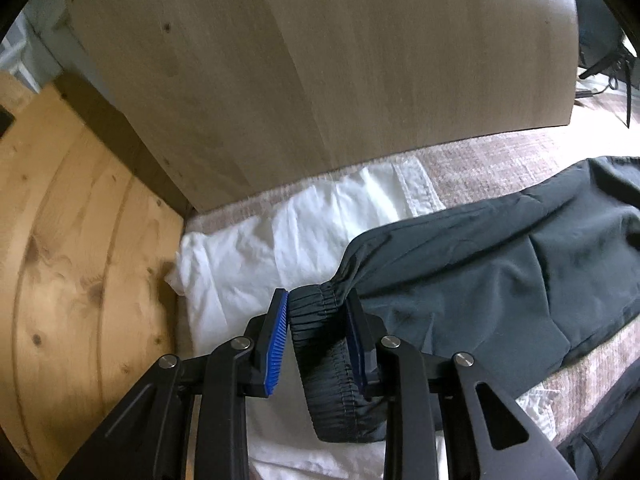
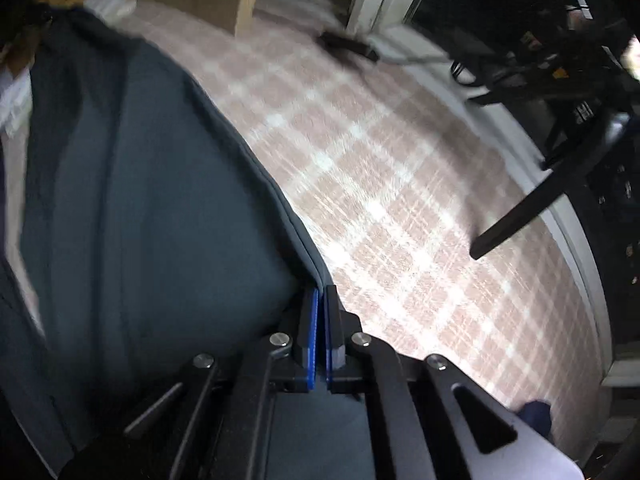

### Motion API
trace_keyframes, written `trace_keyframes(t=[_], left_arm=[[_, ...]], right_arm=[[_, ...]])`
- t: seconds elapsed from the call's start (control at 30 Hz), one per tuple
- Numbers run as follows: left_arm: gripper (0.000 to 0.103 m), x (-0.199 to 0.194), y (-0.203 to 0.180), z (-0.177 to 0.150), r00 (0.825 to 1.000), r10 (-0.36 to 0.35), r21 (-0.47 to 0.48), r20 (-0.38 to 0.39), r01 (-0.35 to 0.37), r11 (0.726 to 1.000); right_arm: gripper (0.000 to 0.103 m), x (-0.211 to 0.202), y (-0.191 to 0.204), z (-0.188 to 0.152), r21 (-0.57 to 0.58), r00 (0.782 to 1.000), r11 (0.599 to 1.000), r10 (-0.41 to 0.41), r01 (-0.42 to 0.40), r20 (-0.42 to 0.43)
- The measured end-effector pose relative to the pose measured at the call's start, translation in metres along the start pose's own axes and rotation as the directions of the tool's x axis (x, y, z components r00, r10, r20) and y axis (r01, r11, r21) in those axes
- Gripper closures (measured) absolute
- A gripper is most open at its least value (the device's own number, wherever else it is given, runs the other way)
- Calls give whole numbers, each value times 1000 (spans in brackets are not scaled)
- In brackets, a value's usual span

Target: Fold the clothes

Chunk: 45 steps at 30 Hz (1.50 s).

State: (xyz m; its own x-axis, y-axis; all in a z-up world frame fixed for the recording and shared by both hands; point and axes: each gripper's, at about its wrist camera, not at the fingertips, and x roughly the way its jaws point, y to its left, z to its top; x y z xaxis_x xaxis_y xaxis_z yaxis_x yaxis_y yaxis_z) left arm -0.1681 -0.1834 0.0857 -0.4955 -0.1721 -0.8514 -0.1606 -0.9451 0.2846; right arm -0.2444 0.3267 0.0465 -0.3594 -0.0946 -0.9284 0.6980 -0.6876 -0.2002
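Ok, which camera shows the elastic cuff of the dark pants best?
The left wrist view: the gathered elastic cuff sits sharp between the left gripper jaws. The right wrist view shows only smooth, blurred dark fabric, no cuff.

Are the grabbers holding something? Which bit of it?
Yes. The left gripper has the dark trousers by the gathered elastic band. The right gripper, jaws almost closed, pinches a seamed edge of the dark garment.

No writing, label, brand mark or number can be read in either view; the small yellow patches on the dark equipment are too blurred to read.
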Motion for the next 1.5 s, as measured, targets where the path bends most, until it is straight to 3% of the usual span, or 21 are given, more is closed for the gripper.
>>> trace_keyframes(t=[0.1, 0.27, 0.33, 0.4, 0.47, 0.5, 0.63, 0.67, 0.77, 0.83, 0.9, 1.0, 1.1, 1.33, 1.4, 1.47, 1.5], left_arm=[[78, -20, 5, 1, 999, 2, -6, 50, -2, 1000], [78, -66, 18, -20, 986, -5, -68, 169, 17, 998], [78, -88, 20, -43, 973, -13, -97, 229, 36, 995], [78, -118, 15, -81, 949, -38, -122, 313, 80, 989], [76, -139, 6, -121, 931, -57, -135, 360, 113, 984], [75, -144, -1, -146, 935, -71, -147, 348, 129, 981], [69, -129, -38, -240, 987, -67, -141, 144, 87, 986], [69, -123, -41, -253, 992, -76, -155, 98, 91, 984], [69, -115, -40, -273, 991, -125, -241, 46, 133, 961], [70, -115, -38, -272, 987, -144, -273, 65, 157, 949], [65, -120, -43, -267, 985, -144, -261, 96, 165, 951], [60, -128, -60, -253, 980, -164, -166, 114, 181, 969], [50, -125, -81, -243, 986, -145, -44, 86, 149, 988], [48, -85, -58, -238, 987, -159, -219, -5, 154, 963], [52, -80, -56, -236, 979, -205, -245, 11, 201, 948], [78, -79, -61, -234, 980, -201, -220, 9, 198, 955], [78, -78, -62, -233, 984, -180, -206, -2, 176, 963]], right_arm=[[101, -51, -4, -6, 108, 988, 991, -88, 74, 130], [101, -156, 19, -51, 225, 923, 965, -206, 137, 324], [101, -189, 40, -83, 257, 899, 953, -251, 164, 358], [101, -216, 58, -115, 293, 881, 940, -284, 177, 378], [101, -227, 79, -153, 343, 886, 926, -286, 158, 364], [101, -227, 91, -168, 351, 892, 923, -285, 157, 352], [101, -185, 146, -234, 397, 952, 910, -221, 123, 211], [101, -167, 158, -248, 409, 968, 906, -191, 110, 161], [101, -140, 182, -263, 389, 982, 915, -160, 110, 100], [101, -134, 187, -262, 354, 982, 927, -164, 123, 88], [101, -136, 184, -259, 345, 981, 930, -168, 124, 98], [101, -143, 174, -252, 352, 975, 926, -190, 140, 112], [101, -158, 170, -244, 328, 965, 930, -223, 167, 140], [101, -177, 165, -235, 304, 961, 937, -228, 172, 159], [101, -172, 168, -237, 300, 962, 939, -225, 171, 155], [101, -166, 171, -239, 296, 963, 940, -224, 171, 153], [101, -165, 171, -238, 295, 962, 940, -225, 172, 156]])
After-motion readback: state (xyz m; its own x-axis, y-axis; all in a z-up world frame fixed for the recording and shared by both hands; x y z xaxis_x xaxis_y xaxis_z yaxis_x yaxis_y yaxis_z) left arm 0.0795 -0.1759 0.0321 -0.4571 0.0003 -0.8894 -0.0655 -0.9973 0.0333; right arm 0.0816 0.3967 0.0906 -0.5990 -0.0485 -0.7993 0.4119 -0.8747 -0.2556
